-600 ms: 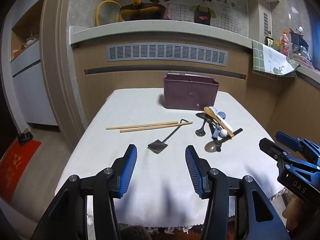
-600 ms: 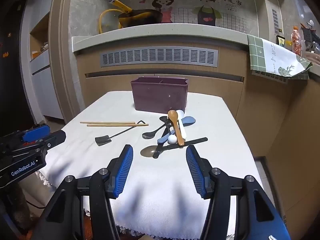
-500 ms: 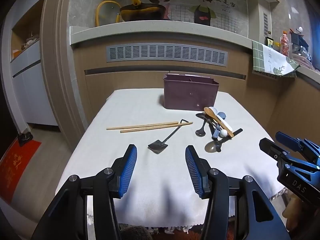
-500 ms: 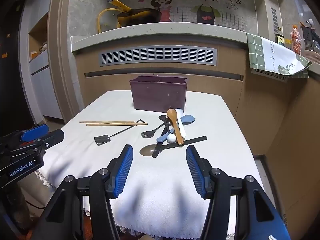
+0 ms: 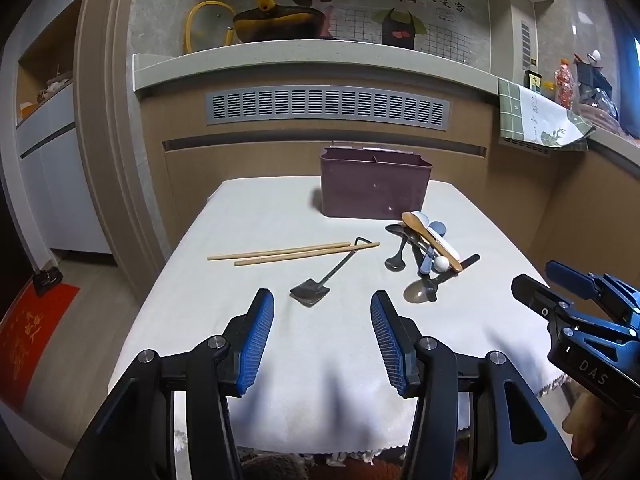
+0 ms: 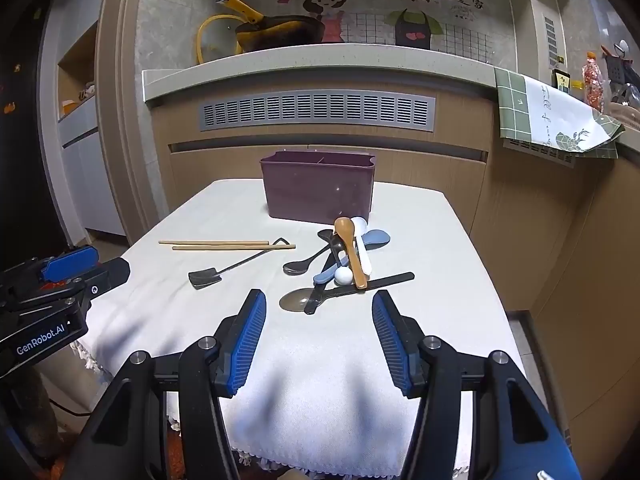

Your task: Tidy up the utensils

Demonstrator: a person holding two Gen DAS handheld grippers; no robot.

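A purple divided utensil bin (image 5: 375, 189) (image 6: 318, 192) stands at the back of a white-clothed table (image 5: 256, 332). In front of it lie two wooden chopsticks (image 5: 288, 251) (image 6: 224, 245), a small dark shovel-shaped spoon (image 5: 316, 286) (image 6: 212, 276), and a pile of spoons (image 5: 428, 252) (image 6: 344, 264) with a wooden spoon (image 6: 351, 250) on top. My left gripper (image 5: 322, 314) is open and empty above the near table edge, short of the shovel spoon. My right gripper (image 6: 318, 314) is open and empty just short of the spoon pile.
A counter ledge with a yellow-handled pan (image 5: 276, 24) runs behind the table. A green checked cloth (image 6: 556, 120) hangs off the counter at the right. A red mat (image 5: 28, 332) lies on the floor at the left.
Both grippers have crept slightly forward toward the utensils. Nothing on the table has moved.
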